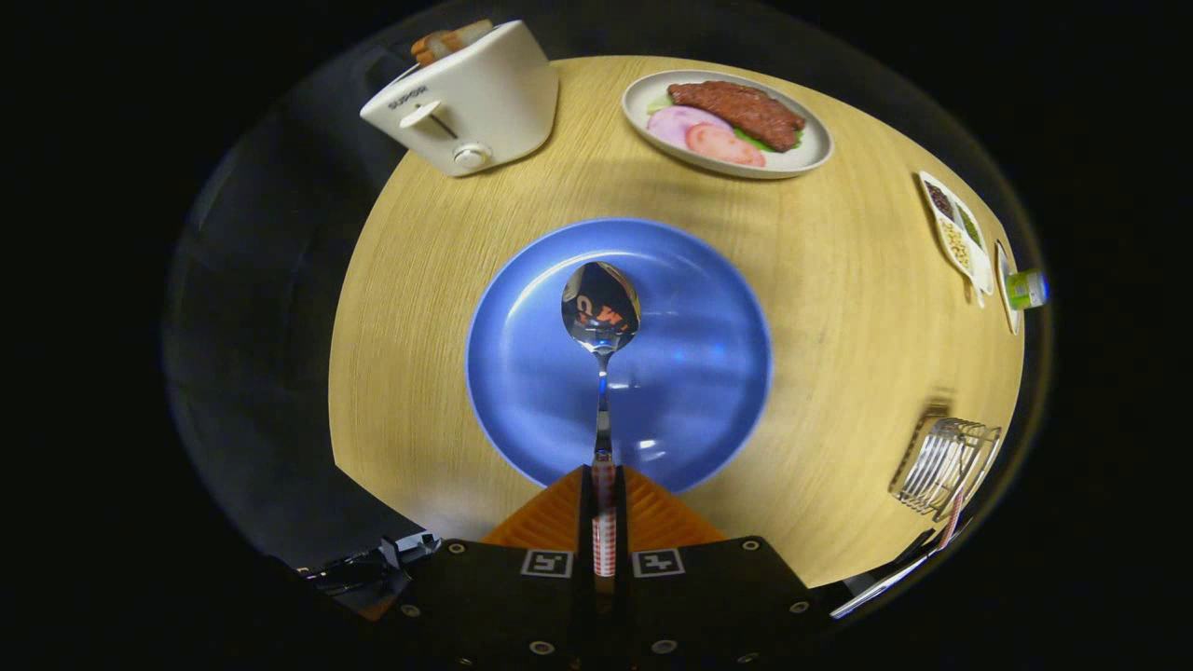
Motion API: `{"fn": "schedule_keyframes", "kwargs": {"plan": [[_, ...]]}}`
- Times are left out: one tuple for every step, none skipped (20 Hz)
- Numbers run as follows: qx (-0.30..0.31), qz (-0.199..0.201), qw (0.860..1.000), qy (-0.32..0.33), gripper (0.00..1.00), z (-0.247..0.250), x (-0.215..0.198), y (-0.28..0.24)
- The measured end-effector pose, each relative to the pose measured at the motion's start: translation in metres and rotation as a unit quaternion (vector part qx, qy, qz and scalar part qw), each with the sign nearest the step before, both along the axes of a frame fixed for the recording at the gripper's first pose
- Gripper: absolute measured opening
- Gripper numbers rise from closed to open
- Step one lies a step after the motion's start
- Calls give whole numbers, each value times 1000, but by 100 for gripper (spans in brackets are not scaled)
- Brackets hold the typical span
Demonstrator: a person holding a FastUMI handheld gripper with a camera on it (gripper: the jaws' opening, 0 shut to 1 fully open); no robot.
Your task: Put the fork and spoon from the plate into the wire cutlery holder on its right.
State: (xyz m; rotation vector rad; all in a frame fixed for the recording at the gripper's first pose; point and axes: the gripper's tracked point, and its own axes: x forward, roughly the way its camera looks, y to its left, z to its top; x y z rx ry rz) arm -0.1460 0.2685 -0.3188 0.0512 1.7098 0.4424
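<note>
My gripper point(604, 489) is shut on the patterned handle of a metal spoon point(601, 312). The spoon points straight ahead from between the fingers, its bowl hanging above the middle of the blue plate point(708, 373). The plate lies flat on the round wooden table just ahead of the fingers. The wire cutlery holder point(946, 464) stands to the right of the plate near the table's edge, and a utensil with a similar patterned handle point(951, 527) sticks out of it. I cannot tell whether that utensil is the fork.
A white toaster point(471, 98) with bread in it stands beyond the plate on the left. Beyond the plate on the right is a white plate of meat and slices point(727, 121). A small divided dish point(955, 233) and a green bottle point(1025, 289) sit at the table's right edge.
</note>
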Motion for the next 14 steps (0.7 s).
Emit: {"fn": "schedule_keyframes", "kwargs": {"plan": [[-7, -7, 1000, -7, 9, 2, 4, -14], [-11, -14, 1000, -11, 9, 5, 7, -27], [-11, -21, 1000, -12, 9, 2, 12, -39], [-10, -29, 999, -13, 9, 5, 11, -51], [-12, -34, 999, -16, 9, 9, 11, -64], [-16, -37, 999, -20, 9, 14, 11, -80], [-24, -39, 999, -25, 9, 17, 12, -96], [-33, -45, 998, -31, 9, 17, 12, -114], [-40, -52, 997, -37, 9, 20, 14, -131], [-46, -60, 996, -41, 9, 23, 15, -147], [-50, -67, 996, -42, 9, 25, 16, -160], [-55, -73, 995, -44, 9, 30, 11, -181], [-60, -74, 994, -44, 9, 31, 10, -196], [-65, -74, 994, -42, 9, 33, 7, -211]]}}
